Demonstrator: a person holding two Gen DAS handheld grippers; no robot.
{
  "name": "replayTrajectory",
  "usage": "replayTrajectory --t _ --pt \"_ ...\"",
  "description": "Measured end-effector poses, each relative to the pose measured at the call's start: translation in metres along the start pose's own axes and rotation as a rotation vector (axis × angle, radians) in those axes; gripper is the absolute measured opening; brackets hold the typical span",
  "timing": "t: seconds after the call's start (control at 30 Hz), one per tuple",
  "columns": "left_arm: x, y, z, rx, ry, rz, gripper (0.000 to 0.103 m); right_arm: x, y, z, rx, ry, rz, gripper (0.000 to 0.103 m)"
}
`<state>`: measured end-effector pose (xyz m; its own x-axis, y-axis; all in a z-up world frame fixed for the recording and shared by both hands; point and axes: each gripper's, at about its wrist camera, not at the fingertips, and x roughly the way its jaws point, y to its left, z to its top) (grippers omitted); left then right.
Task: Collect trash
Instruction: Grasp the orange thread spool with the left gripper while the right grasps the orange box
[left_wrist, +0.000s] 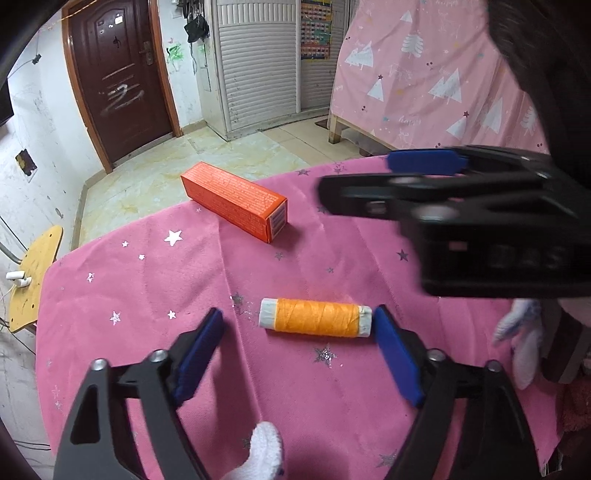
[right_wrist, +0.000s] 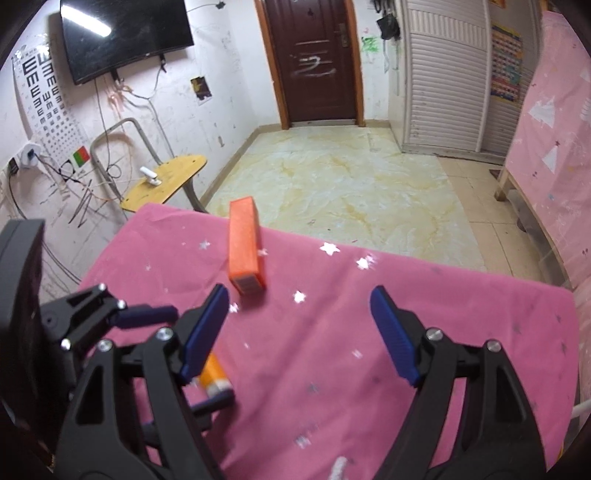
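the orange thread spool lies on the pink starred cloth, between the left gripper's spread jaws, right pad just beside its end. the orange box's print is unreadable. the right gripper gapes wide over bare cloth, blurred.

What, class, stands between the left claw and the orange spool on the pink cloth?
Nothing visible. The left claw is open, with the spool lying on the cloth just ahead of its pads; the right-hand pad is beside the spool's end. The right claw hangs farther back, nearer the box.
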<state>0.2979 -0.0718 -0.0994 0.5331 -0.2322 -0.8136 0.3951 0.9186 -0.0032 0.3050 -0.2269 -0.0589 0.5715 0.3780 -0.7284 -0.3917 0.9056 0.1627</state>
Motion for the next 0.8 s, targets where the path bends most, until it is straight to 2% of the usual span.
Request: replayTrajectory --t 0.03,0.1,0.17,0.3,0.5,0.63,0.7,0.8 --pt "-0.001 0.001 0.0 -0.007 -0.004 -0.002 0.067 0.004 0.003 0.002 -0.007 0.005 0.004 0.078" --pt "-0.002 0.004 -0.001 -0.02 -0.012 0.001 0.056 0.013 0.01 0.007 -0.032 0.018 0.006 0.078" --pt "-0.004 0.009 -0.001 -0.046 -0.02 0.002 0.049 0.019 0.014 0.01 -0.046 0.028 0.013 0.078" --pt "-0.006 0.014 -0.002 -0.073 -0.024 -0.024 0.049 0.034 0.022 0.018 -0.071 0.053 0.041 0.078" --pt "-0.008 0.021 -0.006 -0.112 -0.029 -0.046 0.049 0.053 0.031 0.024 -0.118 0.083 0.033 0.076" --pt "-0.009 0.02 -0.007 -0.111 -0.032 -0.041 0.049 0.061 0.032 0.022 -0.119 0.098 0.032 0.053" --pt "-0.009 0.019 -0.007 -0.111 -0.033 -0.04 0.049 0.061 0.032 0.022 -0.126 0.097 0.022 0.037" --pt "-0.009 0.022 -0.007 -0.108 -0.034 -0.038 0.049 0.06 0.033 0.021 -0.131 0.097 0.041 0.023"
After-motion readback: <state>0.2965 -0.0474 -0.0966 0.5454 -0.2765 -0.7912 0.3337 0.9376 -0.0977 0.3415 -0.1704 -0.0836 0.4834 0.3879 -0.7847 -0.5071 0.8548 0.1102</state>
